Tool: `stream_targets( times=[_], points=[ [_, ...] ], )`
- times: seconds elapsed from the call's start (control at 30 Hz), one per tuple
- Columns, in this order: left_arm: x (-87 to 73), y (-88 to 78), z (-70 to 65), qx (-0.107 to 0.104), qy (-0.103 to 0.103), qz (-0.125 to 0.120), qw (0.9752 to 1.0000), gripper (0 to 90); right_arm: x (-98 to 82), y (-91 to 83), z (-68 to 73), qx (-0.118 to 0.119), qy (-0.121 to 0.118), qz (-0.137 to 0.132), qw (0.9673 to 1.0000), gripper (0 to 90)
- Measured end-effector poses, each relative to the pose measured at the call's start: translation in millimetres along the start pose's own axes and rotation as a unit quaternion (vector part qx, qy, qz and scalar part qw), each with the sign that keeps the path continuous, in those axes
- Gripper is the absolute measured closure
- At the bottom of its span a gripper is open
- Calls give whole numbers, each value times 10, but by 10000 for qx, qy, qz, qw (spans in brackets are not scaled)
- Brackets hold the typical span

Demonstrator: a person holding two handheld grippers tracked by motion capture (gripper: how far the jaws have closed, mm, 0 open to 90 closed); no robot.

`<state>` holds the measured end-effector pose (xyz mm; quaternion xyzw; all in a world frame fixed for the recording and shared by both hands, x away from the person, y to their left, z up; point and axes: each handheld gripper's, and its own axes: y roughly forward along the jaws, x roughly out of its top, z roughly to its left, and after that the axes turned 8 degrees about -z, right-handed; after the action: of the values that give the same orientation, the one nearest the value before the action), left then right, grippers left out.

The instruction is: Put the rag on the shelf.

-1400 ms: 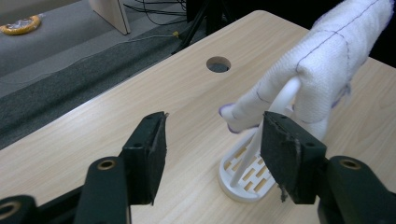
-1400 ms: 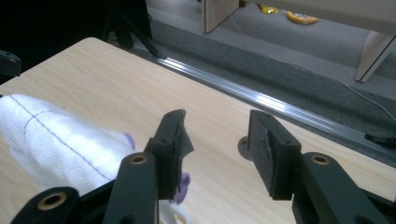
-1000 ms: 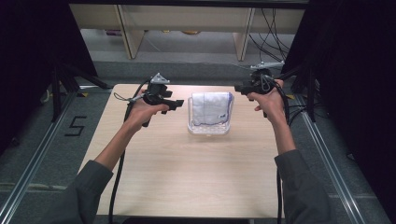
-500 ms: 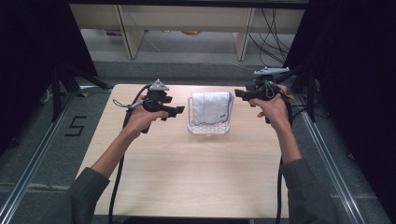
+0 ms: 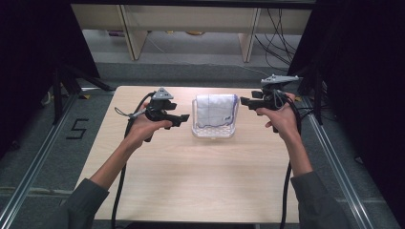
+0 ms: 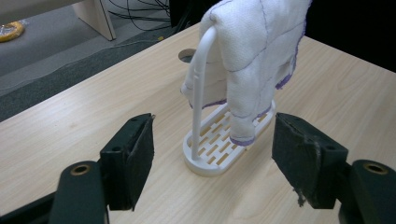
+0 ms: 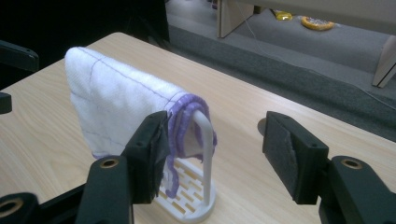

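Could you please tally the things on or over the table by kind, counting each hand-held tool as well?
Cloth: 1
Rack: 1
Tools, left and right: 2
Total: 4

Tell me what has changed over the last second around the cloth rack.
Both hands have drawn in toward the rack from either side. The left gripper and the right gripper have just been opening their fingers; neither holds anything, and the cloth is not pressed by them. The cloth hangs over the rack as before, and the rack has not shifted on the table.
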<state>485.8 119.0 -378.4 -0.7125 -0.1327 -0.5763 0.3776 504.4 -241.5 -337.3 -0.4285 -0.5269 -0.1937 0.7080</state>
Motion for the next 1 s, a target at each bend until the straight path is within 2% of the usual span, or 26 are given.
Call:
stream_targets(
  times=[0.03, 0.07, 0.1, 0.13, 0.23, 0.27, 0.33, 0.37, 0.4, 0.43, 0.47, 0.5, 0.57, 0.6, 0.63, 0.67, 0.7, 0.73, 0.77, 0.8, 0.83, 0.9, 0.93, 0.97, 1.0],
  points=[
    [0, 0, 0, 0, 0, 0, 10000, 293, 0, 0, 0, 0, 0, 0, 10000, 416],
    [-21, -14, -24, -69, -22, -6, 10000, 293, -14, -19, 3, 48, -105, -40, 9999, 416],
    [-31, -19, -45, -51, -2, -7, 10000, 291, -23, -22, 24, 63, -62, -51, 9999, 415],
    [-38, -34, -50, -88, 91, 63, 9999, 290, -38, -24, 42, 48, -111, -80, 9999, 412],
    [-64, -46, -100, -97, 51, -6, 9999, 289, -74, -47, 81, 130, -171, -96, 9997, 407],
    [-82, -64, -128, -170, 105, 15, 9998, 288, -83, -63, 104, 119, -128, -76, 9998, 403],
    [-98, -79, -162, -186, 131, 37, 9997, 280, -108, -82, 121, 109, -172, -102, 9997, 398],
    [-110, -78, -177, -223, 78, -18, 9997, 276, -119, -81, 121, 170, -193, -127, 9996, 393],
    [-121, -89, -193, -213, 75, -36, 9997, 275, -130, -95, 132, 129, -180, -86, 9997, 389],
    [-131, -95, -204, -246, 70, -35, 9997, 273, -141, -100, 143, 154, -112, -86, 9998, 385],
    [-141, -101, -217, -233, 85, -34, 9997, 270, -159, -94, 133, 195, -212, -165, 9994, 380],
    [-148, -112, -218, -262, 142, 15, 9996, 268, -171, -110, 157, 164, -93, -102, 9998, 372],
    [-169, -114, -240, -266, 97, -36, 9996, 266, -190, -121, 168, 182, -111, -69, 9997, 366],
    [-177, -122, -249, -258, 107, -16, 9996, 263, -210, -117, 177, 157, -131, -170, 9996, 362],
    [-177, -122, -249, -258, 107, -16, 9996, 260, -212, -135, 179, 154, -104, -94, 9998, 359],
    [-189, -136, -263, -284, 164, 75, 9994, 256, -231, -130, 185, 155, -123, -178, 9996, 356],
    [-198, -134, -284, -288, 102, 2, 9995, 253, -236, -146, 198, 178, -46, -111, 9998, 355],
    [-201, -149, -282, -326, 176, 42, 9993, 253, -256, -137, 200, 212, -68, -177, 9996, 354],
    [-211, -150, -306, -301, 89, -39, 9995, 251, -259, -154, 209, 194, -46, -95, 9998, 351],
    [-220, -158, -312, -330, 104, -36, 9994, 249, -275, -144, 194, 188, -193, -183, 9995, 348],
    [-220, -158, -312, -330, 104, -36, 9994, 248, -275, -144, 194, 188, -193, -183, 9995, 348],
    [-259, -174, -337, -395, 126, -38, 9991, 246, -310, -178, 226, 183, 3, -152, 9997, 348],
    [-269, -182, -347, -378, 110, -34, 9992, 246, -329, -171, 216, 254, -81, -196, 9995, 346],
    [-285, -184, -350, -384, 87, -60, 9992, 246, -339, -180, 232, 261, 4, -145, 9996, 345],
    [-299, -190, -354, -379, 75, -82, 9992, 244, -351, -183, 217, 238, -149, -166, 9995, 345]
  ],
)
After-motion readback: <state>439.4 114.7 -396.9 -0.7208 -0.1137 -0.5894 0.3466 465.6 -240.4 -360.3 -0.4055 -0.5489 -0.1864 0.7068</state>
